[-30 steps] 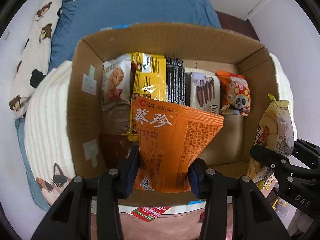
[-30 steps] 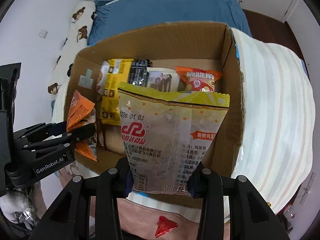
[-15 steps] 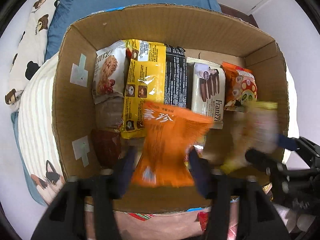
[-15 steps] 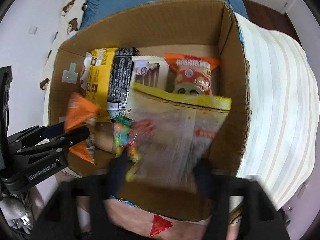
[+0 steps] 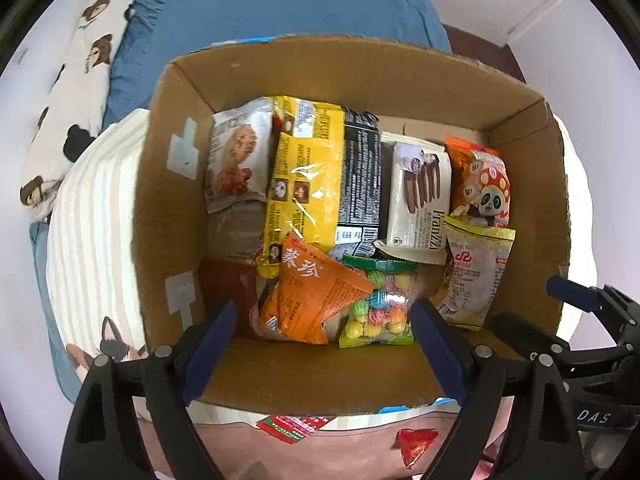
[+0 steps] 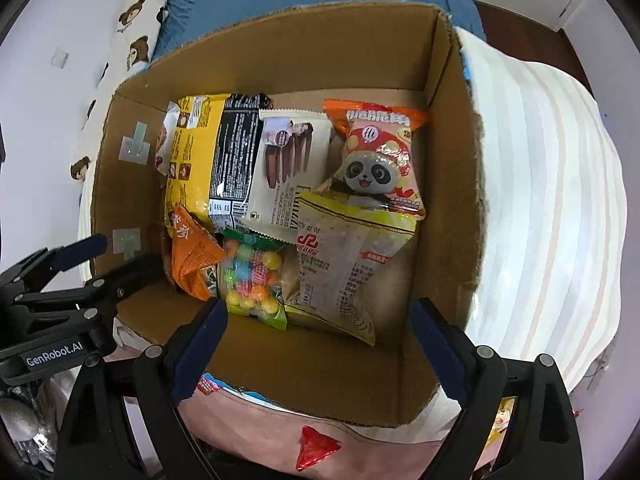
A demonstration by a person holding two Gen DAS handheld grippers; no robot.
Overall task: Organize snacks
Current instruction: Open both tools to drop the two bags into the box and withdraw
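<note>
I am at the release step: my left gripper point(image 5: 322, 332) and right gripper point(image 6: 318, 330) have just been opening and hang spread and empty above the cardboard box point(image 5: 360, 76), where the orange packet point(image 5: 316, 300) and the pale yellow-edged packet point(image 6: 344, 264) now lie near its front. Next I judge I must fetch the loose red wrappers point(image 6: 316, 446) outside the near wall. Readable print: "Franzzi" on the white wafer pack point(image 5: 420, 196), "GenRobot.AI" on the left gripper's body.

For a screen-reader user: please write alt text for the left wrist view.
An open cardboard box of snack packets, seen from above, with an orange packet and a candy bag nearest. The left hand-held gripper hangs open and empty above them.
</note>
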